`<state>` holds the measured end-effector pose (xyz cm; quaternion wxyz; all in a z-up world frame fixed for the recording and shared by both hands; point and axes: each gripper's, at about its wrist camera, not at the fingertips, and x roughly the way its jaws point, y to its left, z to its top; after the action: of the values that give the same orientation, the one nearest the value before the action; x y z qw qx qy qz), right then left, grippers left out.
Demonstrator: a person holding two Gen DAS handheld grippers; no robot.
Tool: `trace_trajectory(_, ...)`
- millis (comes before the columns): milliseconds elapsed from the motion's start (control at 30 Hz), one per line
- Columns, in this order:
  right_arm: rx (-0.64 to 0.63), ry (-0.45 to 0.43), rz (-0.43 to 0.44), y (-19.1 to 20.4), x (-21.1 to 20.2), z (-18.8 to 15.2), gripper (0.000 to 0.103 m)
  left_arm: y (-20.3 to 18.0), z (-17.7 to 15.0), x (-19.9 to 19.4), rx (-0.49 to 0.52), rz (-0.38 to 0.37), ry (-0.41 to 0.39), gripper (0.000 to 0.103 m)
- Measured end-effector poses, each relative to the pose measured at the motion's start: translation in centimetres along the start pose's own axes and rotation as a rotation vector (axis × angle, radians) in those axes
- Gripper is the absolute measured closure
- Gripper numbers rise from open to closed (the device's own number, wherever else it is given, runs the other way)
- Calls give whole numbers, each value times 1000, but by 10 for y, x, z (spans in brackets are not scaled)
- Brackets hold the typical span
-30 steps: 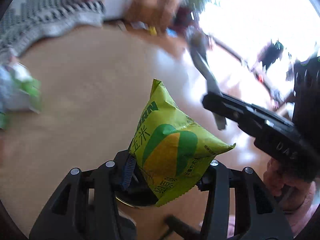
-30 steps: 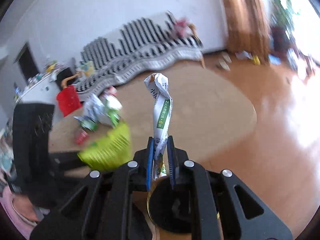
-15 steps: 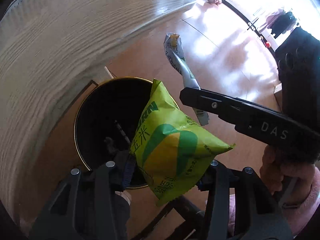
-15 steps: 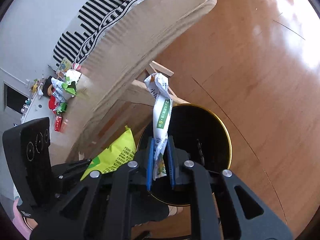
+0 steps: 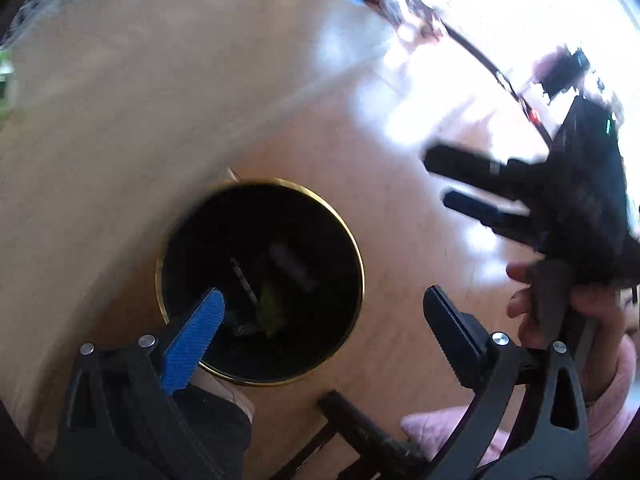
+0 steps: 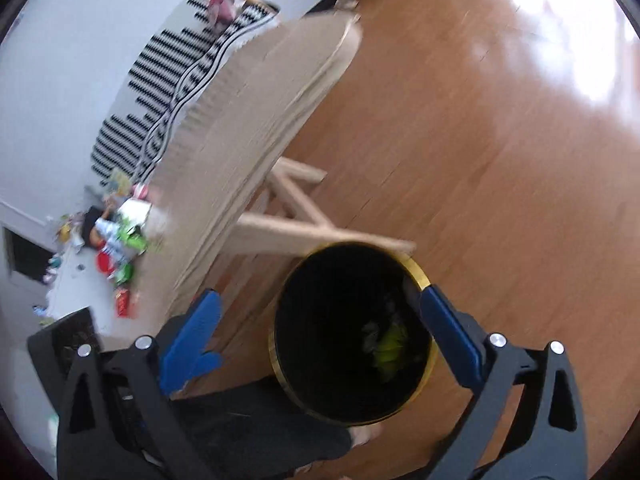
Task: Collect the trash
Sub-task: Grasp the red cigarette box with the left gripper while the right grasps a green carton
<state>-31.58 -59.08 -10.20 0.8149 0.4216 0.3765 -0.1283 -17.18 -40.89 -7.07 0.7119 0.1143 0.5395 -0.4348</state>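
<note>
A black bin with a gold rim [image 5: 352, 236] stands on the wooden floor beside the round table. My left gripper [image 5: 323, 292] hangs over it, its jaws opening wide with nothing between them. Down in the bin lie the green snack bag [image 5: 270, 308] and a blurred white wrapper [image 5: 292, 266]. My right gripper [image 6: 320, 292] is also above the bin's rim [image 6: 418, 270], its jaws opening and empty; the green bag [image 6: 390, 344] shows at the bottom. In the left wrist view the right gripper [image 5: 434, 178] is at the right, held by a hand [image 5: 560, 304].
The round wooden table [image 6: 260, 120] overhangs the bin, its pale legs [image 6: 296, 208] just behind it. A heap of wrappers [image 6: 124, 232] lies on the table's far side. A person's dark trouser leg [image 6: 256, 432] is close to the bin. Bare floor [image 6: 480, 140] lies to the right.
Both grippers have opened. The green snack bag and the white wrapper have left them and dropped into the bin. Both hands have come lower over the bin.
</note>
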Motion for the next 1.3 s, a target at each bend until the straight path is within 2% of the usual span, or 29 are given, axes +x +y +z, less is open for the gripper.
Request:
trace_trajectory(100,-23,-45,-49,-2,-12,4,6,13,5,-60,-52,-29,-183,6)
trace_trajectory(133,-24,-45,-58,-2,-11,5,6,24,6,-86,-69,2,-254,6)
trace_trajectory(200,-21,-36,-75,0,-10,7,6,45,7,-115,-98,112,-329,6)
trace_trajectory(300,-57,-36,-77,16,-5,5,6,115,-4,-162,-250,391,-428,6)
trace_trajectory(333,-78,-34,-76,24,-3,4,6,136,-11,-172,-313,445,-445,6)
trace_trajectory(400,-146,-30,-68,45,1,1,6,182,-29,-190,-475,504,-479,6)
trace_trajectory(467,-228,-32,-59,72,4,-4,6,214,-38,-196,-595,547,-474,6)
trace_trajectory(533,-293,-36,-46,97,6,-8,6,235,-38,-191,-652,566,-446,6)
trace_trajectory(700,-441,-14,11,150,16,-16,6,267,-18,-169,-747,593,-362,6)
trace_trajectory(867,-580,42,65,204,45,-8,6,294,-4,-158,-814,640,-336,6)
trace_trajectory(1100,-673,58,114,259,90,2,6,321,11,-141,-813,671,-280,6)
trace_trajectory(1300,-758,105,149,303,139,13,6,334,-17,-157,-755,668,-232,6)
